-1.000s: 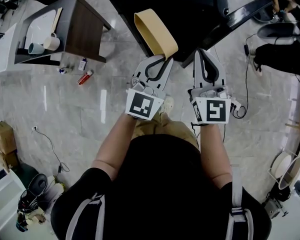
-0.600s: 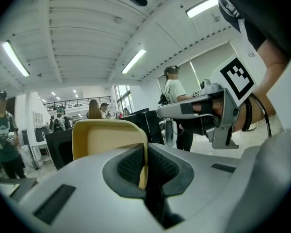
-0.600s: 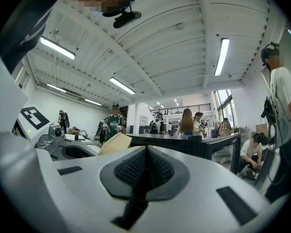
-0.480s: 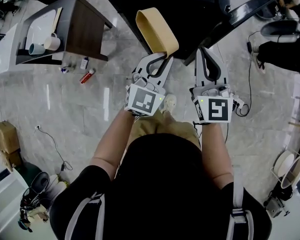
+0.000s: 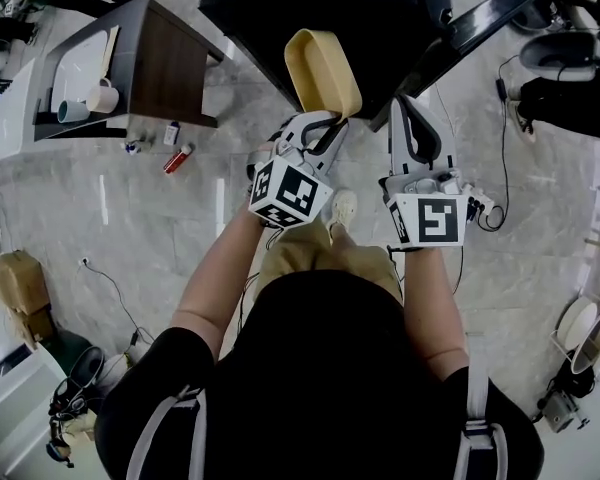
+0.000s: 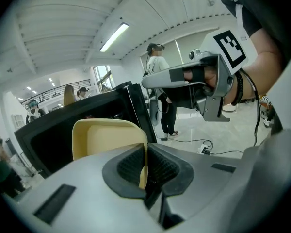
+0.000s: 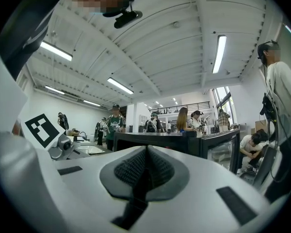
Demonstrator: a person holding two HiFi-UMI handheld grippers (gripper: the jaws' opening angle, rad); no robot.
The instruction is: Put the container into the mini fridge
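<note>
The left gripper (image 5: 323,128) pinches the container (image 5: 323,68) by its rim at what seems the fridge's (image 5: 310,3) open front edge, ready for loading, while the right gripper (image 5: 408,113) idles, jaws together and empty.

Large open lab/workshop: strip lights (image 7: 218,53) overhead, marble floor (image 5: 180,228) w/ loose cables (image 5: 500,118) beside the mini fridge (image 5: 360,8), several ppl (image 7: 115,123) standing behind it.

Container (image 5: 325,66) at mini fridge (image 5: 310,3) front edge, pinched between left tongs (image 5: 327,120) just before it. Right tongs (image 5: 405,108) right of container, before mini fridge, closed together, empty. Door (image 5: 485,18) swung right of mini fridge. Tabletop (image 5: 80,58) left of mini fridge; mug (image 5: 102,96) at its near edge.
</note>
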